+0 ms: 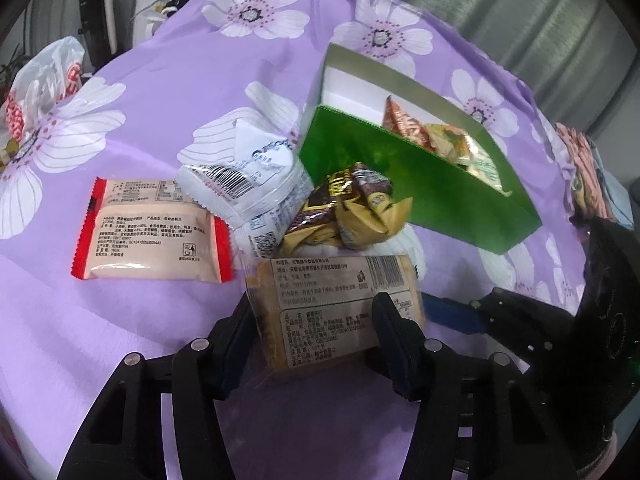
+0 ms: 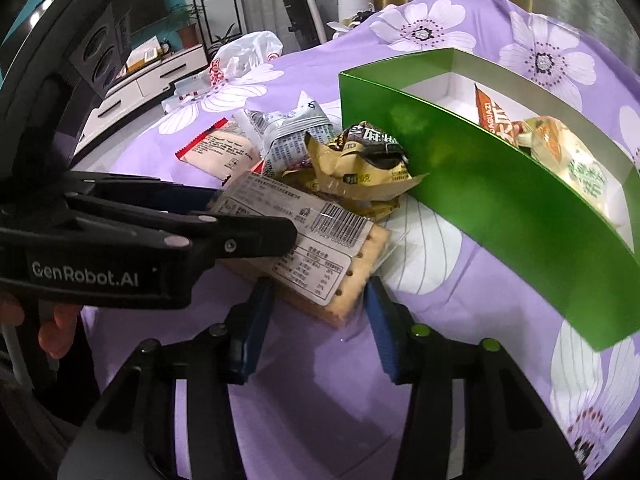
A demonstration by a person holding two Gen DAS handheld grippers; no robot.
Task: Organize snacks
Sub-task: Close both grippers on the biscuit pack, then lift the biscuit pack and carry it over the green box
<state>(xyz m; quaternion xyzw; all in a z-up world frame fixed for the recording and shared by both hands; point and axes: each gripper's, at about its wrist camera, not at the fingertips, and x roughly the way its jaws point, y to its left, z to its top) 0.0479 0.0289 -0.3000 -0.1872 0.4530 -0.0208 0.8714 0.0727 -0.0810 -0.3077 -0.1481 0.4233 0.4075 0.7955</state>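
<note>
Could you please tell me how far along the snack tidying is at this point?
Partly done. Done: a few packets already lie inside the green box. In hand: both the left gripper and the right gripper straddle the cracker packet, pads at its edges. Left: the brown-and-yellow packet, the white packet and the red-edged packet remain on the purple floral cloth.

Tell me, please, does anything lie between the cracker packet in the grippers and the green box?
Yes. A crumpled brown and yellow snack packet lies between the cracker packet and the green box, touching the box's near wall. That upright wall must also be cleared; the box is open on top.
</note>
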